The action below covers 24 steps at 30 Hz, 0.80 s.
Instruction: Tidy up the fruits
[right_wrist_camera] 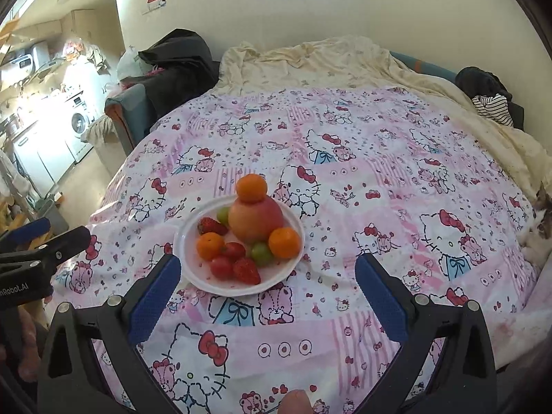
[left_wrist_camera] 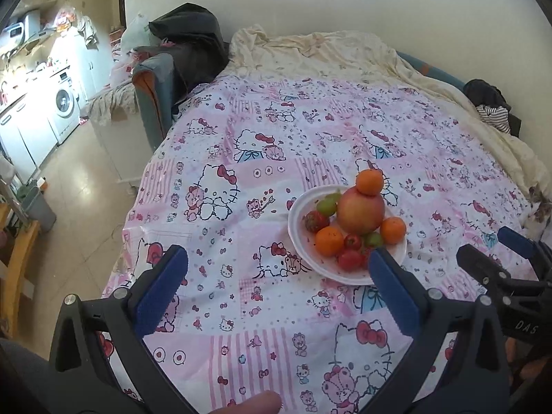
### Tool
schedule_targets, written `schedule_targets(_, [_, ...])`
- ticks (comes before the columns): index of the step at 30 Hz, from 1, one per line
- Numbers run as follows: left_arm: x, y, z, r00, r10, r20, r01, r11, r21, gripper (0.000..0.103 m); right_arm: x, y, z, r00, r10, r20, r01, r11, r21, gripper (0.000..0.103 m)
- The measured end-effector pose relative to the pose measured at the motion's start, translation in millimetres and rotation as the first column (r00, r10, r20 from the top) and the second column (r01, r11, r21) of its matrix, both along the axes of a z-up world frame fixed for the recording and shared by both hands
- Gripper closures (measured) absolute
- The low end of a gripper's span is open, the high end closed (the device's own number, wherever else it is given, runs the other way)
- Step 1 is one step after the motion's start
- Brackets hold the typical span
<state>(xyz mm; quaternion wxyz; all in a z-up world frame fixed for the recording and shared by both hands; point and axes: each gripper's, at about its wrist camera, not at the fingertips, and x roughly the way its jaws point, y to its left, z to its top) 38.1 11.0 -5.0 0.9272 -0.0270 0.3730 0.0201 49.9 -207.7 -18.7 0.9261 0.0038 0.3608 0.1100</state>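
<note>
A white plate of fruit sits on a pink cartoon-print cloth. A large apple stands in its middle with a tangerine on top. Two more tangerines, strawberries, small tomatoes and green grapes lie around it. My left gripper is open and empty, just left of the plate's near side. My right gripper is open and empty, with the plate's near rim between its fingertips. Each gripper also shows at the edge of the other's view.
The cloth covers a bed with a cream blanket at the far end. Dark clothes lie at the far right. A cat lies at the bed's right edge. A kitchen with a washing machine is left.
</note>
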Motion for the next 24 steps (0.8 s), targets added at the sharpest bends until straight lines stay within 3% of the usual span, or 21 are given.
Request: schedule_targets(24, [-1.8, -4.1, -0.4, 1.000, -0.005, 0.002, 0.005, 1.000, 0.001, 0.000, 1.6, 0.1, -0.8, 1.000, -0.008, -0.002, 0.008, 1.000, 0.001, 0.000])
